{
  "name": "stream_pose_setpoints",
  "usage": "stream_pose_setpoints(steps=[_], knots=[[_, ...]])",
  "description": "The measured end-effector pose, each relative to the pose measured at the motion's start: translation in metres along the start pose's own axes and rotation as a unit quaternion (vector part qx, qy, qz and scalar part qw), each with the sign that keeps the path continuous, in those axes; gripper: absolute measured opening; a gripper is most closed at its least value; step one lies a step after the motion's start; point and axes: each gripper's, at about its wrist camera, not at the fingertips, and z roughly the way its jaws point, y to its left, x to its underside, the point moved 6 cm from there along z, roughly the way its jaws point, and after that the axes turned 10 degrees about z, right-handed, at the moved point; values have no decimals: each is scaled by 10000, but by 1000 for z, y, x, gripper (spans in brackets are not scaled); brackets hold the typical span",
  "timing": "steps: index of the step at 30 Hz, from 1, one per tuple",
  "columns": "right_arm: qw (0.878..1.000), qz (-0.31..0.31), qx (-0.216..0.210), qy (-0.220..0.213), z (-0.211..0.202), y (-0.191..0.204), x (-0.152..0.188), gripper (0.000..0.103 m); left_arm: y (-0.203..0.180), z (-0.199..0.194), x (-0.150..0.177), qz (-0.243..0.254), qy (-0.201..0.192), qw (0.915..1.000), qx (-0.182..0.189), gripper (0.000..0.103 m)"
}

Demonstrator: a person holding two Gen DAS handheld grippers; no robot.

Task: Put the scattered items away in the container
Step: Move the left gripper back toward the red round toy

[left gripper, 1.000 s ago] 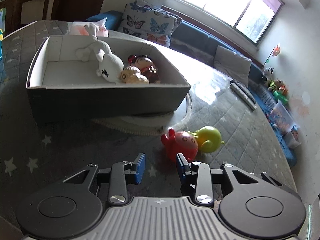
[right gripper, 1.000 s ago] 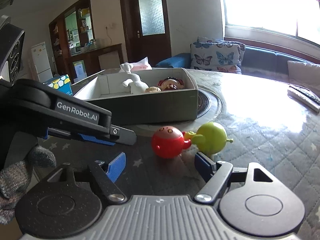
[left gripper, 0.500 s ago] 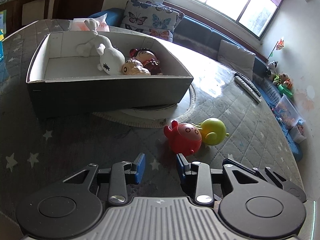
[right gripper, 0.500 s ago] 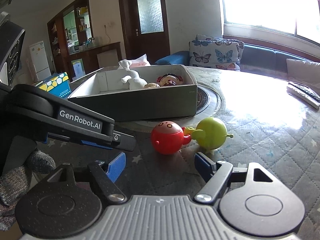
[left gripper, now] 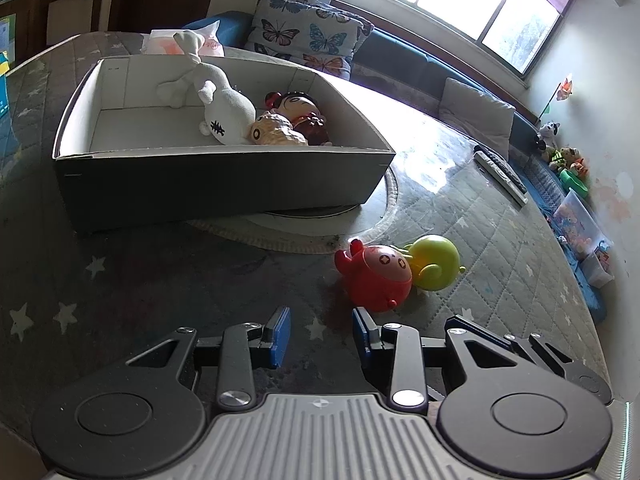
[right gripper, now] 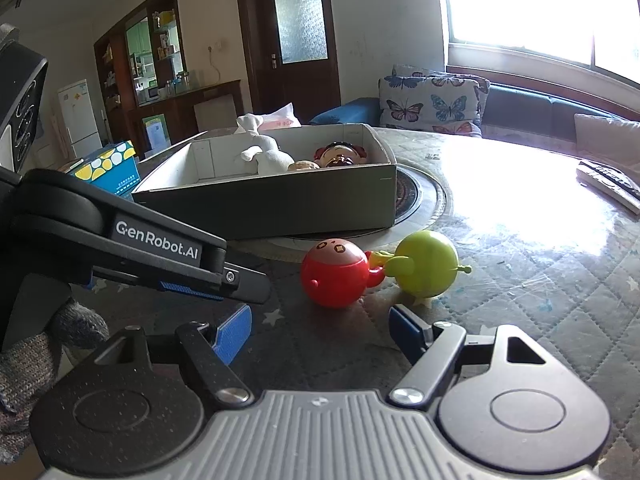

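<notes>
Both grippers, left (left gripper: 320, 330) and right (right gripper: 320, 330), hung spread and empty, aimed at red toy (right gripper: 335, 276) touching green toy (right gripper: 428, 264) beside box (right gripper: 280, 208), evidently lining up pickups.

The left wrist view looks forward and down over its own gripper (left gripper: 320, 330) from above the table, facing the long dark side of the cardboard box (left gripper: 224, 184), fairly near it. The right wrist view sits lower, almost level with the box (right gripper: 280, 208), and faces its corner from the right, with the left gripper (right gripper: 244, 286) entering at its left. Both views share the box, the red toy (left gripper: 376, 280) (right gripper: 336, 276) and the green toy (left gripper: 434, 262) (right gripper: 428, 262) in front of the box.
</notes>
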Motion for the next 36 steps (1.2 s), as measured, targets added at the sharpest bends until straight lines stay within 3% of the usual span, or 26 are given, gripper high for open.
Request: stream_pose_setpoints(steps=[36], knots=[[9997, 34, -50, 225, 30, -3, -7, 77, 3, 12, -13, -43, 58, 9999, 92, 36]])
